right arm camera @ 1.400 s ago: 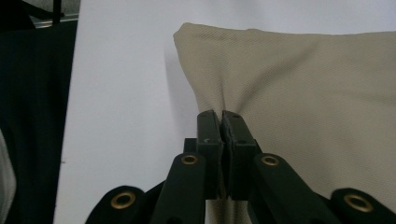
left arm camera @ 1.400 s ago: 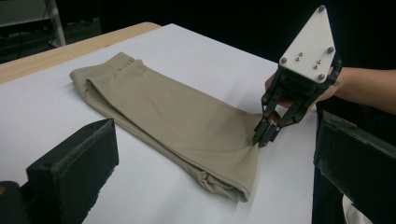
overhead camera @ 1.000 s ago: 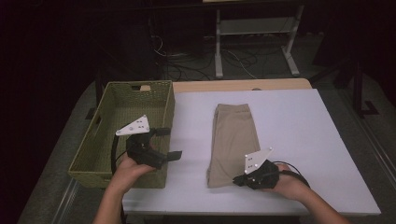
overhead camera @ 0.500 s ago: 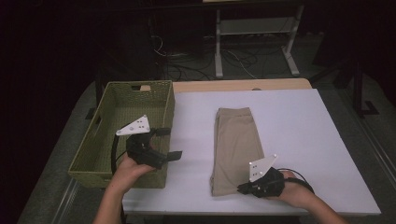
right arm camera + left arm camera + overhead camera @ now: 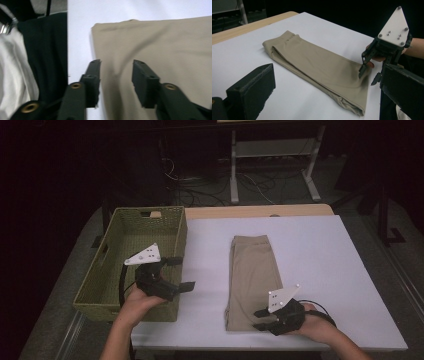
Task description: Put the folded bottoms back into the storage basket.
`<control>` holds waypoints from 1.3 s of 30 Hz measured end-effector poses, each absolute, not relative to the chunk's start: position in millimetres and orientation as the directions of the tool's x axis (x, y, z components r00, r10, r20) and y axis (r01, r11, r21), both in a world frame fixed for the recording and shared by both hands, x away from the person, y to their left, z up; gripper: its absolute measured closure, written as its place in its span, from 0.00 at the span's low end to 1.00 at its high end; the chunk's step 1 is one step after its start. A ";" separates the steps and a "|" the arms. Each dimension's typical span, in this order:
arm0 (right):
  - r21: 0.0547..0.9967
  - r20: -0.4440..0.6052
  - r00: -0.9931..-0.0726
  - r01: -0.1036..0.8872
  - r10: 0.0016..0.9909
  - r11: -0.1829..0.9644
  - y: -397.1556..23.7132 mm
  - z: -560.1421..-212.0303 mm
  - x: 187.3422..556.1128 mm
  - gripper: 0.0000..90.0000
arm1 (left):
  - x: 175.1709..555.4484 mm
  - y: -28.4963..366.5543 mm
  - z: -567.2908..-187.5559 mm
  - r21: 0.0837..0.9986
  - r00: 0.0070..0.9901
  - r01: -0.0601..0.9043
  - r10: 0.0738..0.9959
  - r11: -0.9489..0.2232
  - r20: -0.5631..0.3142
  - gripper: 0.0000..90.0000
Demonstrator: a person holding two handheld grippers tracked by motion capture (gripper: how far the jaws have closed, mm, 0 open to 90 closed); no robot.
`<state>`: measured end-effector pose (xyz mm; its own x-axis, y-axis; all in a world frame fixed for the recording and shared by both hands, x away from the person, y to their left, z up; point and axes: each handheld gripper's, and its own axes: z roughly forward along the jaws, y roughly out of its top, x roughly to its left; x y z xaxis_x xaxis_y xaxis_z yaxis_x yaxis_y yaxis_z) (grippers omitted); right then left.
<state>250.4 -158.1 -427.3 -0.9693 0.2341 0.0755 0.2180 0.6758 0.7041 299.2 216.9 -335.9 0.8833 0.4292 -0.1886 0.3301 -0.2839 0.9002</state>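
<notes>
A folded tan garment (image 5: 252, 275) lies lengthwise on the white table (image 5: 310, 250). My right gripper (image 5: 257, 319) rests at the garment's near end, on its right side, pointing left across the cloth. Its jaws have just been opening. In the right gripper view they stand apart (image 5: 117, 65) over the tan cloth (image 5: 162, 42) near its edge, pressing nothing. My left gripper (image 5: 184, 273) hovers open and empty above the right wall of the green wicker basket (image 5: 145, 211). From there the garment (image 5: 317, 65) and the right gripper (image 5: 367, 78) show across the table.
The basket stands at the table's left side and looks empty. A wooden strip (image 5: 260, 211) runs along the table's far edge, with a metal stand (image 5: 272, 155) and cables on the dark floor behind. White tabletop lies bare to the right of the garment.
The right gripper drew a little toward the near edge, the garment's near end shifting with it, then its jaws parted. The left gripper stayed still.
</notes>
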 end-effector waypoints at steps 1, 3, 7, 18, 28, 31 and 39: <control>0.712 0.072 -0.967 0.221 0.244 0.666 -160.3 -426.8 251.3 0.58 | 299.2 217.0 -335.9 0.900 0.883 0.331 0.430 -0.284 -0.189 0.00; 0.721 0.071 -0.957 0.243 0.280 0.649 -165.6 -425.3 253.3 0.53 | 299.2 217.1 -335.9 0.900 0.883 0.331 0.430 -0.282 -0.190 0.00; 0.744 0.087 -0.939 0.283 0.332 0.605 -177.3 -421.4 254.6 0.48 | 299.2 217.0 -335.9 0.900 0.883 0.331 0.430 -0.283 -0.189 0.00; 0.773 0.101 -0.905 0.333 0.414 0.540 -210.0 -420.2 247.9 0.43 | 299.3 216.7 -336.0 0.899 0.881 0.333 0.432 -0.283 -0.191 0.00; 0.767 0.132 -0.873 0.390 0.470 0.510 -237.4 -427.7 239.8 0.41 | 299.8 216.7 -335.9 0.897 0.878 0.339 0.437 -0.282 -0.194 0.00; 0.768 0.139 -0.862 0.405 0.488 0.497 -245.3 -428.7 237.1 0.40 | 300.0 217.2 -335.7 0.898 0.876 0.340 0.442 -0.279 -0.195 0.00; 0.759 0.179 -0.828 0.460 0.531 0.462 -257.3 -431.8 238.2 0.31 | 300.6 216.3 -334.9 0.892 0.858 0.355 0.475 -0.280 -0.192 0.00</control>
